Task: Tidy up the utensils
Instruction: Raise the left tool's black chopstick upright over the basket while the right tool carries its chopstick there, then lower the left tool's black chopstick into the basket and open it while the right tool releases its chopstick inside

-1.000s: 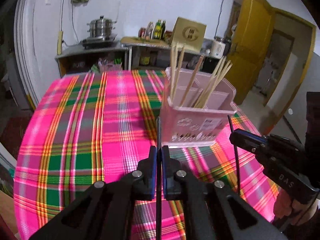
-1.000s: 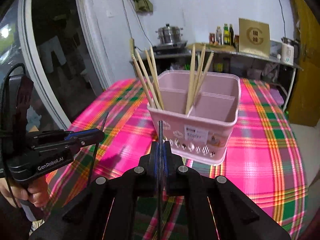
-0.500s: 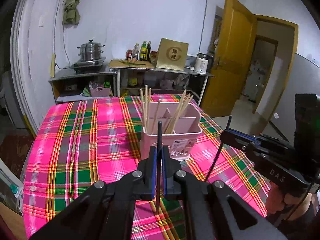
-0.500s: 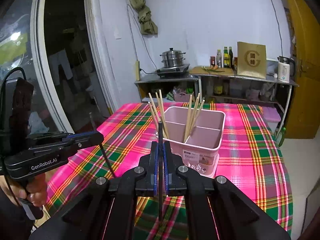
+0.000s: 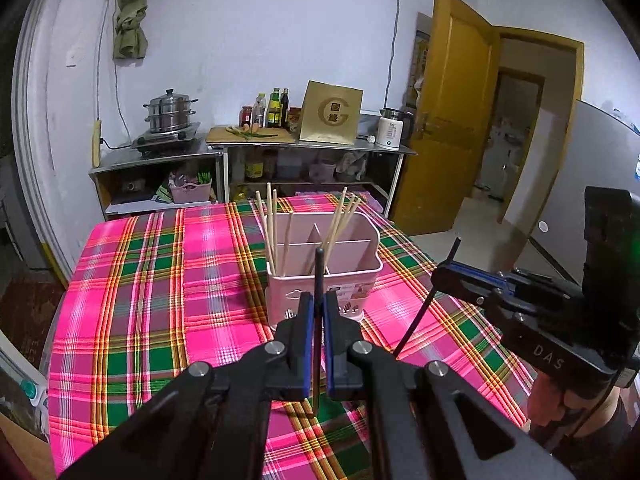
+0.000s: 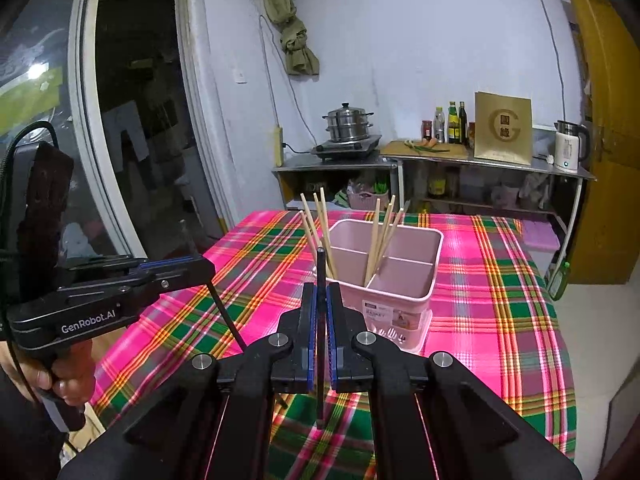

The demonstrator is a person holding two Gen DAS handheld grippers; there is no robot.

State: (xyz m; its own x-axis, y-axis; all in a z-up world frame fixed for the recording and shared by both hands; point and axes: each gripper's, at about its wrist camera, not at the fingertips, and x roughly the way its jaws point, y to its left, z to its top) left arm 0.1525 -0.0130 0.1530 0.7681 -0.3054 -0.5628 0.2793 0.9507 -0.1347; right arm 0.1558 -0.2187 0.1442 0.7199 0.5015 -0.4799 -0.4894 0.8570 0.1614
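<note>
Clearly ahead of both grippers stands the pink holder (image 5: pixel 324 276), with the left gripper (image 5: pixel 315 312) and right gripper (image 6: pixel 320 304) each clamped on an upright black chopstick (image 5: pixel 318 280), neither gripper plainly nearer, its open compartments facing up.

The left gripper (image 5: pixel 315 312) is matte black with 2 flat fingers (image 5: pixel 306 336) lined in blue, and round silver screws on its angular linkage arms. Seen from the right wrist camera, its body carries white "GenRobot.AI" lettering and a black cable. The right gripper (image 6: pixel 319 304) matches it, with "DAS" embossed on its side. Bare skin shows on the left hand (image 6: pixel 60 380).
</note>
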